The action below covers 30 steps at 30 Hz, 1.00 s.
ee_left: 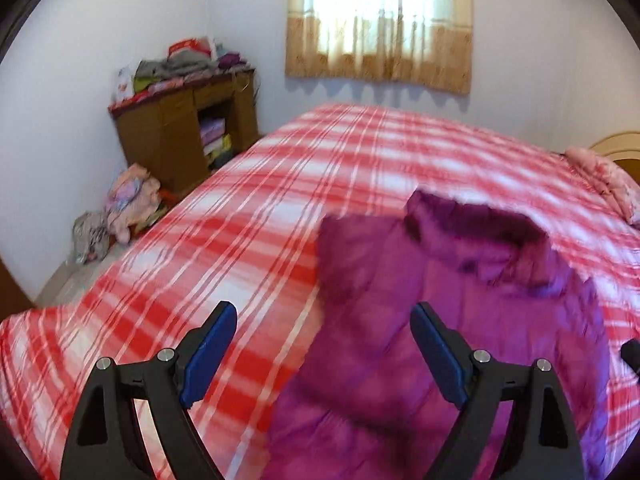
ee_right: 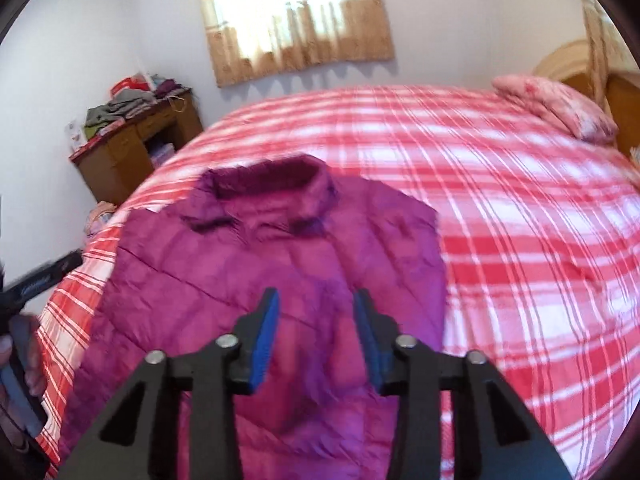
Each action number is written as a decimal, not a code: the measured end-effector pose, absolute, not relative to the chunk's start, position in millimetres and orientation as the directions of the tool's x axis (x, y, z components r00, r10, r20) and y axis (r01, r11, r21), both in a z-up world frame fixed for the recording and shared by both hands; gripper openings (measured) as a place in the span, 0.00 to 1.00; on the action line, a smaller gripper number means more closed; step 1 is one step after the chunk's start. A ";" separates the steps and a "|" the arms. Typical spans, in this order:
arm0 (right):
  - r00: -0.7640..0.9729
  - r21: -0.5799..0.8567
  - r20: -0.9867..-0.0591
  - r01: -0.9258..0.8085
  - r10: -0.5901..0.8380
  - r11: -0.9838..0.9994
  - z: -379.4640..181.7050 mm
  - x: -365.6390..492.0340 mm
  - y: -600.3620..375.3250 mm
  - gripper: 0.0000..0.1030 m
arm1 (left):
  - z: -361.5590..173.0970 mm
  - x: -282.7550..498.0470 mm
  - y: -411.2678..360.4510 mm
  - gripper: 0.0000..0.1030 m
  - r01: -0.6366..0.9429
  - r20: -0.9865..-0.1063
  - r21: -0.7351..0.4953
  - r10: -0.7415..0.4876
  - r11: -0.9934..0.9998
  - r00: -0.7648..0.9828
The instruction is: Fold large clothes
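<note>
A magenta padded jacket (ee_right: 260,264) with a darker furry collar (ee_right: 264,180) lies spread on the bed, collar toward the far wall. In the left wrist view the jacket (ee_left: 440,300) fills the lower right, one side folded over. My left gripper (ee_left: 323,310) hovers over its left edge, open wide, with nothing between the blue pads. Over the jacket's lower middle is my right gripper (ee_right: 316,296); its pads stand a little apart and no fabric looks pinched between them. The picture is blurred.
The bed carries a red and white plaid cover (ee_right: 520,240) with a pink pillow (ee_right: 560,108) at the headboard on the right. A brown cabinet (ee_left: 168,136) piled with clothes stands at the far left, with more clothes (ee_left: 128,200) on the floor beside it. A curtained window (ee_left: 380,20) is behind.
</note>
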State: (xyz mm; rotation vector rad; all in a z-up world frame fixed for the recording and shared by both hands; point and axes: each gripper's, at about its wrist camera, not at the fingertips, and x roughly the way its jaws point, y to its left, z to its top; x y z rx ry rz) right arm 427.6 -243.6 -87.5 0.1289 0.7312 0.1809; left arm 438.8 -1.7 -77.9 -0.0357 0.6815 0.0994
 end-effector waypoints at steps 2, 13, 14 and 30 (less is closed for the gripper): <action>0.717 0.184 -0.656 -0.150 0.235 0.972 -90.0 442.4 -224.1 0.29 | -82.6 453.9 -12.5 0.86 -0.089 -0.622 -0.004 0.067 0.996 0.780; 0.652 0.192 -0.718 -0.151 0.244 0.970 -163.0 469.4 -208.1 0.19 | -178.7 483.2 -43.0 0.87 -0.090 -0.734 0.049 0.097 0.995 0.672; 0.652 0.197 -0.717 -0.150 0.247 0.969 -164.5 469.0 -209.2 0.19 | -178.4 482.6 -42.8 0.87 -0.090 -0.733 0.048 0.096 0.995 0.674; 0.645 0.164 -0.731 -0.150 0.222 0.975 -172.1 470.5 -201.7 0.19 | -185.4 486.8 -50.7 0.91 -0.096 -0.746 0.103 0.140 0.990 0.651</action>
